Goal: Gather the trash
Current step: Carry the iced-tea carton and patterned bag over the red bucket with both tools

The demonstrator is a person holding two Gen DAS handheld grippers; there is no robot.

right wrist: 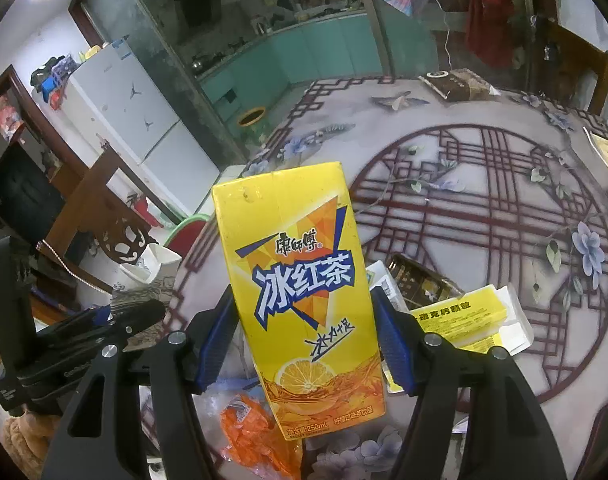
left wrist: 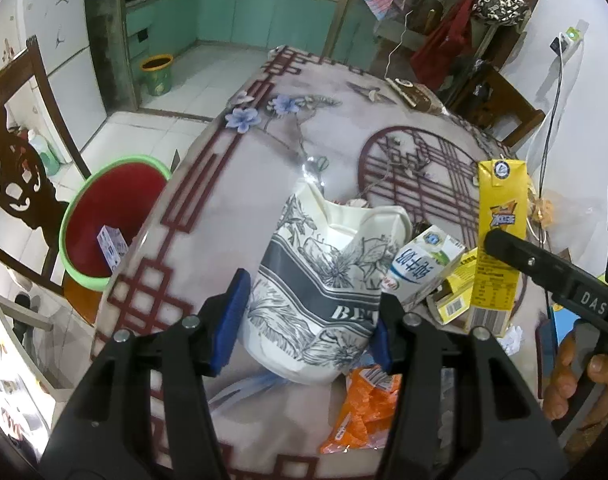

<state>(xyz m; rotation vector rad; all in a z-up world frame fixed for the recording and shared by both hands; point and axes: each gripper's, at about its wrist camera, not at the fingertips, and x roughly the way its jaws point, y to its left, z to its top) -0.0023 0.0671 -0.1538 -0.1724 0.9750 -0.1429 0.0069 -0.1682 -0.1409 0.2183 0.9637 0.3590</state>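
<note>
My left gripper (left wrist: 310, 320) is shut on a crushed white paper cup (left wrist: 328, 280) with a grey flower print, held just above the table (left wrist: 231, 208). In the right wrist view the same cup (right wrist: 151, 268) shows at the left, ahead of the left gripper (right wrist: 103, 320). My right gripper (right wrist: 304, 320) is shut on an upright yellow iced tea carton (right wrist: 304, 300). The left wrist view shows that carton (left wrist: 500, 240) at the right, pinched by the right gripper's black finger (left wrist: 544, 268). A hand holds that gripper's handle.
A green-rimmed red bin (left wrist: 115, 216) stands left of the table beside a wooden chair, with a small carton inside. Under the grippers lie a milk carton (left wrist: 420, 268), a yellow box (right wrist: 464, 320), an orange wrapper (left wrist: 364, 412) and crumpled paper (left wrist: 512, 340). A brown packet (left wrist: 412, 94) lies at the far edge.
</note>
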